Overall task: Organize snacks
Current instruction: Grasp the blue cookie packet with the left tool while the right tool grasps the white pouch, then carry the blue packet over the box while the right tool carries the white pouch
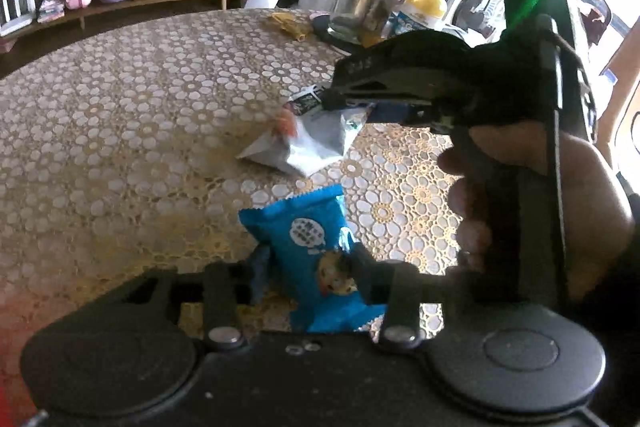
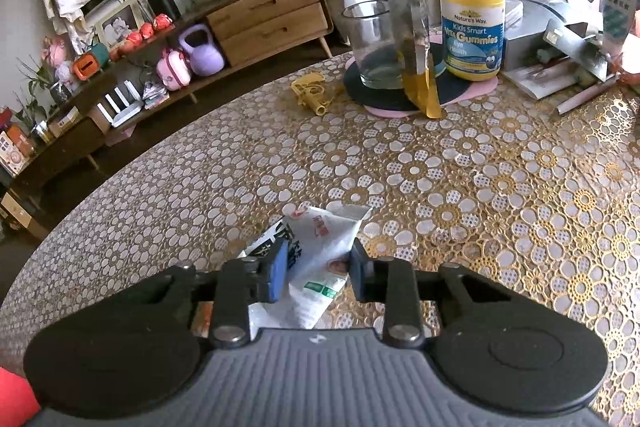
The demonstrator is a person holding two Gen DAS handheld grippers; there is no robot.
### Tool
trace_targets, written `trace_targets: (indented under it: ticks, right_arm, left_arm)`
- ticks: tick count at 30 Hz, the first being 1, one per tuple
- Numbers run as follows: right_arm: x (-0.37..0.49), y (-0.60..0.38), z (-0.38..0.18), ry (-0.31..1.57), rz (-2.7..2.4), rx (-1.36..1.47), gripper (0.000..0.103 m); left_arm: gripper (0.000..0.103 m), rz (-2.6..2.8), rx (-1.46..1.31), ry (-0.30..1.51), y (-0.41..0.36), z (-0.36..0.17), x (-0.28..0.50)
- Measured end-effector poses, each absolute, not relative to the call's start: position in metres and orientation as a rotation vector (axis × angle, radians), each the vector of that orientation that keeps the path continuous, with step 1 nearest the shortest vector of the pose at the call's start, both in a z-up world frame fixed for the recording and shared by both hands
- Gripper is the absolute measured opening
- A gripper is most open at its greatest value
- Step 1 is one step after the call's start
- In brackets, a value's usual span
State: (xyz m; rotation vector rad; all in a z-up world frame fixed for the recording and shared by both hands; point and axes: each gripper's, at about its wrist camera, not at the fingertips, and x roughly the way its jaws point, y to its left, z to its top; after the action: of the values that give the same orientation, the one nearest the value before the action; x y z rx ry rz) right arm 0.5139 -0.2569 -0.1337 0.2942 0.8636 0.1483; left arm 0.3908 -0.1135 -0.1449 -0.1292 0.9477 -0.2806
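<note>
While left fingers (image 1: 308,267) pinch blue packet (image 1: 304,227), right fingers (image 2: 318,269) narrowed — clamping white packet (image 2: 320,259).

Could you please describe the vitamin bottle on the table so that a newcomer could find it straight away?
Look to the far edge of the round table, where a dark mat holds a few things. The vitamin bottle stands upright there, right of the empty glass; it alone has a yellow cap and blue label.

Window daylight from the right, fisheye-bent edges, slight blur.
</note>
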Motion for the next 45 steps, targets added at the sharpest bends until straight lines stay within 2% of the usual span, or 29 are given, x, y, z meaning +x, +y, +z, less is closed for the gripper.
trace_targets:
  ticks: [9,15,29,45]
  right_arm:
    - [0.483,-0.269,-0.121,0.861,0.130,0.322,0.020]
    - [0.444,-0.272,-0.107,0.855,0.151,0.293,0.018]
    - [0.335,-0.277,-0.066,0.838,0.189,0.218,0.015]
    - [0.212,-0.253,-0.004,0.808,0.277,0.162,0.015]
  left_arm:
    - [0.030,-0.267,-0.099,0.954,-0.107,-0.140,0.372]
    - [0.029,-0.260,-0.091,0.975,-0.099,-0.136,0.346]
    - [0.029,-0.252,-0.092,0.990,-0.082,-0.110,0.261]
    - [0.029,-0.246,-0.074,0.919,-0.053,-0.051,0.175]
